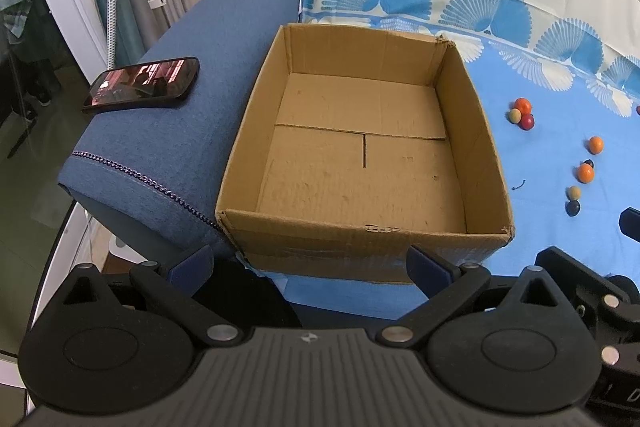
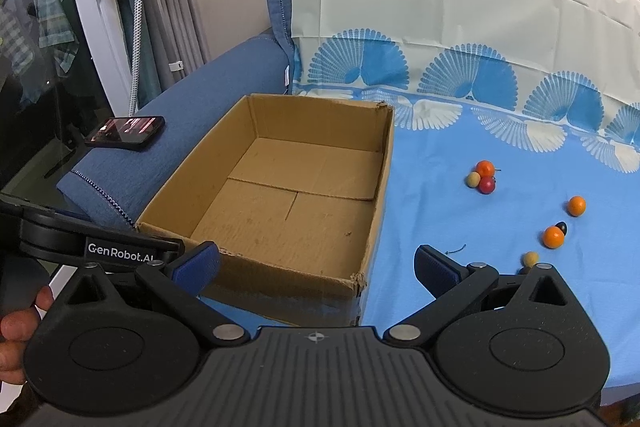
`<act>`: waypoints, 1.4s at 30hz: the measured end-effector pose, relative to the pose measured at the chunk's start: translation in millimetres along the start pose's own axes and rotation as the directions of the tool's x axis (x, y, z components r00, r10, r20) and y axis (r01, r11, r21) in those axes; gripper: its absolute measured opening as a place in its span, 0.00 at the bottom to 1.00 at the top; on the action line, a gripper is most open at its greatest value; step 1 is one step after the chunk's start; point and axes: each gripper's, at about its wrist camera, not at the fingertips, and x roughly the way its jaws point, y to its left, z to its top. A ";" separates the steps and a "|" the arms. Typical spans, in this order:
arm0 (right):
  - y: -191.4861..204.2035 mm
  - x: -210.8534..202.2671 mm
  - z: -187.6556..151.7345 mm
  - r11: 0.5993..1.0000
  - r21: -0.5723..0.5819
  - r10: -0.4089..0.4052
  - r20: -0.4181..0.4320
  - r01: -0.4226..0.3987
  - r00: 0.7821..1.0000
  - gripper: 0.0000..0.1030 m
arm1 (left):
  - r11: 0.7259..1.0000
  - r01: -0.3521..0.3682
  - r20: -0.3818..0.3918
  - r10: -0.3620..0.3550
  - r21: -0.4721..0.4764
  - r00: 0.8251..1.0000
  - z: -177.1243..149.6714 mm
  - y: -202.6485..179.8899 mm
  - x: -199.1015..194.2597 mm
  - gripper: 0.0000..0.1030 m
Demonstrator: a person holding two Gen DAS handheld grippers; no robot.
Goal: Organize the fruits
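Right of the empty cardboard box (image 2: 280, 195), small fruits (image 2: 554, 237) lie scattered on blue cloth (image 2: 460, 287). I hold left gripper (image 1: 310, 265) and right gripper (image 2: 316, 263) spread, empty. Round fruits could roll away if I nudge one.

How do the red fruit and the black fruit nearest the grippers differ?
The red fruit lies farther back, pressed against an orange one and a beige one; the black fruit lies nearer the grippers, touching only a beige one. The red fruit is bright and glossy; the black fruit is dark and dull. Both are small, round and on the blue cloth, outside the box.
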 end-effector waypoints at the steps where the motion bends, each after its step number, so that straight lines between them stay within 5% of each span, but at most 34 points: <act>1: -1.5 0.1 0.1 1.000 0.007 0.000 0.002 0.000 1.000 1.00 | 1.000 0.003 -0.004 -0.003 0.002 1.000 0.9 -0.8 -0.2 1.00; 7: -29.4 -6.6 -1.5 0.996 0.079 -0.032 0.044 0.029 0.999 1.00 | 0.998 0.065 0.034 -0.066 0.024 0.997 13.8 -21.3 -6.0 1.00; 13: -108.5 -22.2 -16.0 0.960 0.207 -0.212 0.104 0.187 0.972 1.00 | 0.974 0.209 0.054 -0.214 0.090 0.975 31.4 -77.6 -3.3 1.00; 17: -184.4 -31.3 -33.4 0.887 0.317 -0.378 0.085 0.335 0.922 1.00 | 0.952 0.270 0.004 -0.273 0.146 0.962 39.7 -135.3 18.1 1.00; 22: -287.5 -27.7 -56.1 0.756 0.408 -0.572 0.031 0.512 0.820 1.00 | 0.917 0.291 -0.092 -0.276 0.274 0.957 44.5 -231.5 68.9 1.00; 26: -381.1 1.6 -74.9 0.639 0.497 -0.646 -0.067 0.587 0.760 1.00 | 0.883 0.376 -0.189 -0.333 0.280 0.924 33.9 -290.8 130.2 1.00; 29: -434.5 34.2 -89.1 0.595 0.520 -0.657 -0.124 0.613 0.744 0.99 | 0.875 0.397 -0.237 -0.339 0.276 0.911 23.2 -326.9 175.7 1.00; 32: -474.1 70.4 -99.5 0.572 0.520 -0.654 -0.178 0.634 0.735 0.99 | 0.874 0.366 -0.242 -0.298 0.320 0.924 16.9 -354.9 205.9 1.00; 37: -512.5 111.0 -106.2 0.584 0.546 -0.611 -0.193 0.601 0.768 0.99 | 0.846 0.392 -0.268 -0.308 0.361 0.913 14.0 -381.4 230.5 1.00; 40: -523.2 131.9 -112.2 0.589 0.525 -0.593 -0.236 0.614 0.770 1.00 | 0.839 0.403 -0.275 -0.316 0.365 0.908 15.3 -393.8 240.9 0.99; 42: -519.9 139.2 -115.0 0.597 0.477 -0.617 -0.241 0.644 0.750 1.00 | 0.843 0.396 -0.283 -0.305 0.365 0.909 16.0 -399.8 247.4 0.98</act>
